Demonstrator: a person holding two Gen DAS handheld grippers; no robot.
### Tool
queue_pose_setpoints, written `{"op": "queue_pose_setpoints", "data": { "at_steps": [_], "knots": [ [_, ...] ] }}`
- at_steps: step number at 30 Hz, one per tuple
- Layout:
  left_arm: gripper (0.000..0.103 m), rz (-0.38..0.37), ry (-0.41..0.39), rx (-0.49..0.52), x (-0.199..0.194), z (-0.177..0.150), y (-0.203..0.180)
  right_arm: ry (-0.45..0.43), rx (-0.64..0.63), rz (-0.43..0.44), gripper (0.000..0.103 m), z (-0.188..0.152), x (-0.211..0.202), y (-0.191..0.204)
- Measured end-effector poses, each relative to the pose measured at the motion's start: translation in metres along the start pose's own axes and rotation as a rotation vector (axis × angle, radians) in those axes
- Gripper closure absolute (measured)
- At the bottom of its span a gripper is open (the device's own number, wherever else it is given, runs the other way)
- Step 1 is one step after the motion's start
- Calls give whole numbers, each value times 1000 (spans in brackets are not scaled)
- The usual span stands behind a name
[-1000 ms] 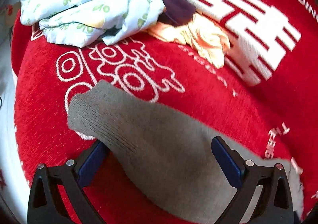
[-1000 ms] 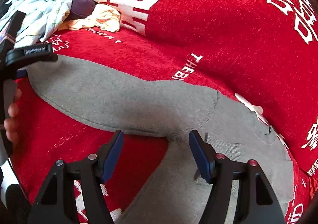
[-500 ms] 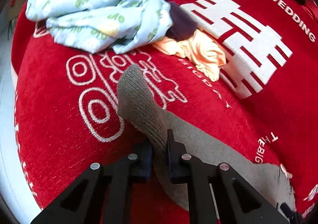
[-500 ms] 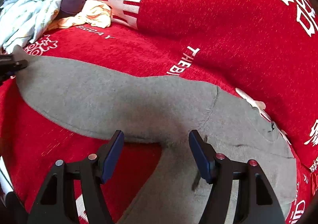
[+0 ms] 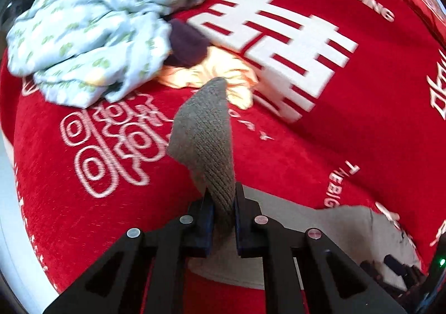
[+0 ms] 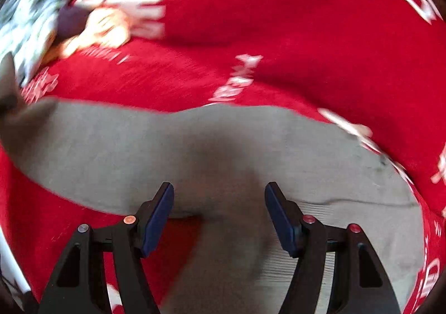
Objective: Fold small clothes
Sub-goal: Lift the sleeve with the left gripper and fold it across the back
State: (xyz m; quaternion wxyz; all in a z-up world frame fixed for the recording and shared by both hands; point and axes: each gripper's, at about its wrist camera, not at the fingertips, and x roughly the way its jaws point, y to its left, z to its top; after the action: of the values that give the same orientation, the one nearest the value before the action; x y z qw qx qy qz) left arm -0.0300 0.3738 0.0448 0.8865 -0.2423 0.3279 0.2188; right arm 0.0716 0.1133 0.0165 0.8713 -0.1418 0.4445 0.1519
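Note:
A small grey knit garment (image 6: 211, 152) lies spread on the red cloth (image 6: 278, 35). My left gripper (image 5: 223, 197) is shut on its ribbed cuff end (image 5: 206, 132), which stands lifted and pinched upright between the blue pads. The rest of the grey garment (image 5: 320, 230) trails flat to the right. My right gripper (image 6: 218, 202) is open and empty, its blue pads (image 6: 159, 213) hovering over the garment's middle where two grey parts meet. The right wrist view is blurred.
A crumpled light-blue patterned garment (image 5: 97, 29), a dark purple piece (image 5: 186, 43) and a pale orange piece (image 5: 217, 74) lie at the back left. The red cloth (image 5: 334, 118) bears white lettering. A pale edge shows at far left (image 5: 5, 174).
My left gripper closed on the grey cuff and has lifted it up and to the right. The right gripper stayed open and moved forward over the garment.

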Motion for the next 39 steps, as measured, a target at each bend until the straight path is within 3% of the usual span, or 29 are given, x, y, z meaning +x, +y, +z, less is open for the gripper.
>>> {"op": "queue_pose_setpoints", "data": {
  "at_steps": [8, 26, 39],
  "knots": [
    [91, -18, 79, 105, 6, -11, -80, 24, 134, -36, 32, -16, -16, -87],
    [91, -109, 144, 394, -18, -82, -288, 19, 252, -64, 32, -72, -37, -196],
    [91, -136, 169, 521, -35, -129, -375, 16, 319, -60, 32, -100, -43, -261]
  ]
}}
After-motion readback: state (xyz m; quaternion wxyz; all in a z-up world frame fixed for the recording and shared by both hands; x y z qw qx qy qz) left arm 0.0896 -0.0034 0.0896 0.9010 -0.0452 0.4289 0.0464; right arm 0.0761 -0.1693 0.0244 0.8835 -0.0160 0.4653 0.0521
